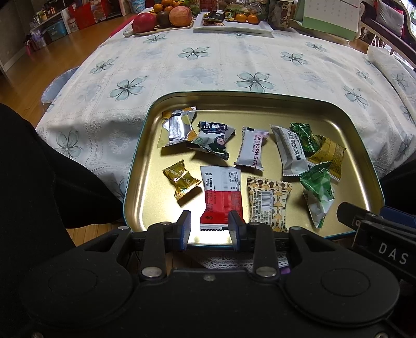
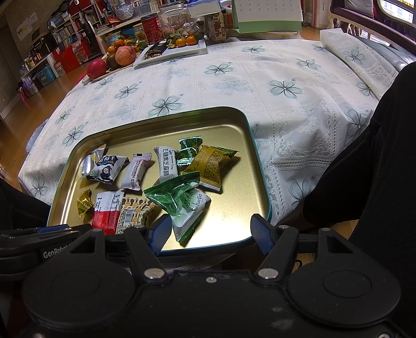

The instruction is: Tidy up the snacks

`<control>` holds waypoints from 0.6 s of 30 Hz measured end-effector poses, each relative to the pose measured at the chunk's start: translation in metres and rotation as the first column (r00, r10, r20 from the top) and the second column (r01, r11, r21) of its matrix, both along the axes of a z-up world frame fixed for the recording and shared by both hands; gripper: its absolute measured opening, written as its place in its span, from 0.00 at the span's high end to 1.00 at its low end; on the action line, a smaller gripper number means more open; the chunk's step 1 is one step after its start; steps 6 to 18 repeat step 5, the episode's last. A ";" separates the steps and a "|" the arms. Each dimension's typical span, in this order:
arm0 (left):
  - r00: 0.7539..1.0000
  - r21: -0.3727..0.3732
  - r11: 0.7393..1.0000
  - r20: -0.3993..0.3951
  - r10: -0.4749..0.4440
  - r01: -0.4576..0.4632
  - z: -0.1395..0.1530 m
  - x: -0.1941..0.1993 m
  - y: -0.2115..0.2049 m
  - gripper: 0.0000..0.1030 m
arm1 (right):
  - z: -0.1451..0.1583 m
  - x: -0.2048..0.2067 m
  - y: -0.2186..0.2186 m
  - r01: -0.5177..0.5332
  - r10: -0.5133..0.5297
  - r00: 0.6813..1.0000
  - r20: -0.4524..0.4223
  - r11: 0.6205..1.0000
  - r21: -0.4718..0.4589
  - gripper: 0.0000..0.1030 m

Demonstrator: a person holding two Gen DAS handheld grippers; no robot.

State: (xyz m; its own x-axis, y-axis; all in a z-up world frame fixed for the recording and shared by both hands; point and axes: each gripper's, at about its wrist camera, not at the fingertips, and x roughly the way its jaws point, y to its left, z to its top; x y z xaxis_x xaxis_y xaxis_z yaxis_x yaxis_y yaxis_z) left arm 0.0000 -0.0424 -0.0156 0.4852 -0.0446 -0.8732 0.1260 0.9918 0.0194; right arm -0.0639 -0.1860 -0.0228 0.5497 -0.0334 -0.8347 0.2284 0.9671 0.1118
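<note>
A gold metal tin tray (image 1: 145, 202) (image 2: 234, 208) sits at the near edge of the table and holds several wrapped snacks. My left gripper (image 1: 209, 228) is open at the tray's near rim, its fingers either side of the end of a red and white packet (image 1: 221, 197) (image 2: 108, 210) without closing on it. My right gripper (image 2: 210, 231) is open and empty at the near rim, next to a green and white packet (image 2: 182, 205) (image 1: 318, 192). A small gold candy (image 1: 182, 179) lies at the tray's left.
The table has a white floral cloth (image 1: 208, 65) (image 2: 260, 78). At the far side stand a board with apples and oranges (image 1: 166, 18) (image 2: 117, 57), a white plate (image 1: 234, 26) (image 2: 176, 49), jars and a calendar. The person's dark-clothed legs flank the tray.
</note>
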 end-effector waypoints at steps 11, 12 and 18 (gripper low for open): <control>1.000 0.001 1.000 0.003 0.001 -0.001 0.000 -0.001 -0.001 0.59 | 0.000 0.000 0.000 0.000 0.000 1.000 0.000 1.000 0.000 0.32; 1.000 0.001 1.000 0.003 0.001 -0.001 0.000 -0.001 -0.001 0.59 | 0.000 0.000 0.000 0.000 0.000 1.000 0.000 1.000 0.000 0.32; 1.000 0.001 1.000 0.003 0.001 -0.001 0.000 -0.001 -0.001 0.59 | 0.000 0.000 0.000 0.000 0.000 1.000 0.000 1.000 0.000 0.32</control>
